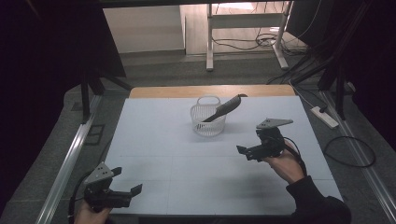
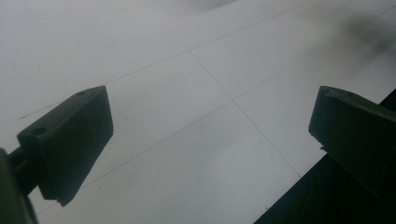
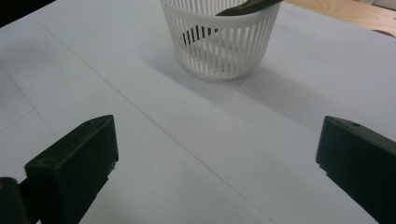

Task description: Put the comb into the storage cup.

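Observation:
A white slatted basket [image 1: 208,120] stands on the white table [image 1: 159,140], a little behind its middle. A dark long-handled utensil [image 1: 227,106] leans in it, its handle sticking out up and to the right. My right gripper [image 1: 251,141] hovers open to the front right of the basket, a short way off and empty. In the right gripper view, the basket [image 3: 222,46] and utensil [image 3: 243,7] lie ahead of the wide-apart jaws of the right gripper [image 3: 217,126]. My left gripper [image 1: 127,180] is open and empty at the table's front left corner; in its own view the left gripper [image 2: 210,107] faces bare table.
A wooden strip [image 1: 210,90] runs along the table's far edge. Metal rails [image 1: 70,158] flank both sides. A power strip [image 1: 323,116] and cables [image 1: 348,151] lie on the floor at the right. The table's front edge [image 2: 327,158] is close to the left gripper.

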The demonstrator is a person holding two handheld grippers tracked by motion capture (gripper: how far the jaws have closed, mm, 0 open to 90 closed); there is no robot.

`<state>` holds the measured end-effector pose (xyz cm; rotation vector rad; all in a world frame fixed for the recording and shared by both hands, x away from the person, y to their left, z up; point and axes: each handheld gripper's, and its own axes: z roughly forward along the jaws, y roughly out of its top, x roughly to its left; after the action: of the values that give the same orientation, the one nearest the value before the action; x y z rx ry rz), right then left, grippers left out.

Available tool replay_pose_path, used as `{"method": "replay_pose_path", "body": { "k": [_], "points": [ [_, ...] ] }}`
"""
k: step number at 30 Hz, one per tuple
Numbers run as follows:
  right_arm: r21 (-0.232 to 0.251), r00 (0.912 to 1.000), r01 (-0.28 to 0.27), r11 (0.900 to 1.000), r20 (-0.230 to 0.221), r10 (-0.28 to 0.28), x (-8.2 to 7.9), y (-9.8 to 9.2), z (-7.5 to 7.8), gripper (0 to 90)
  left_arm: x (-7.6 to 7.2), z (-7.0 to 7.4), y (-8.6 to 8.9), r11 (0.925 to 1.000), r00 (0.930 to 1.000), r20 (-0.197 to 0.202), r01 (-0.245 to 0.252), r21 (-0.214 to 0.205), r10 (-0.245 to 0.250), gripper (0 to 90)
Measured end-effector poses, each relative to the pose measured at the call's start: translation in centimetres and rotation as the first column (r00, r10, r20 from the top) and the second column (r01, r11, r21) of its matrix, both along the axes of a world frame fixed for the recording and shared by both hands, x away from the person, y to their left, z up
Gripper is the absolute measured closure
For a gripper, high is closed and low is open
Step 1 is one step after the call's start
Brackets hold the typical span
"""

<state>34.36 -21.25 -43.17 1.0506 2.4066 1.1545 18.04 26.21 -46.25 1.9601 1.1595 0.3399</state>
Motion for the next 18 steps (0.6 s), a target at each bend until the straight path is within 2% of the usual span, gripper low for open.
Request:
{"method": "replay_pose_path", "body": {
  "k": [18],
  "points": [
    [-0.021, 0.9997, 0.016, 0.9996, 0.021, -0.016, -2.4, -1.9, 0.5, 0.0, 0.0, 0.0, 0.1, 0.9999, 1.0, 0.003, -0.005, -0.01, 0.005, 0.5]
  ]
}}
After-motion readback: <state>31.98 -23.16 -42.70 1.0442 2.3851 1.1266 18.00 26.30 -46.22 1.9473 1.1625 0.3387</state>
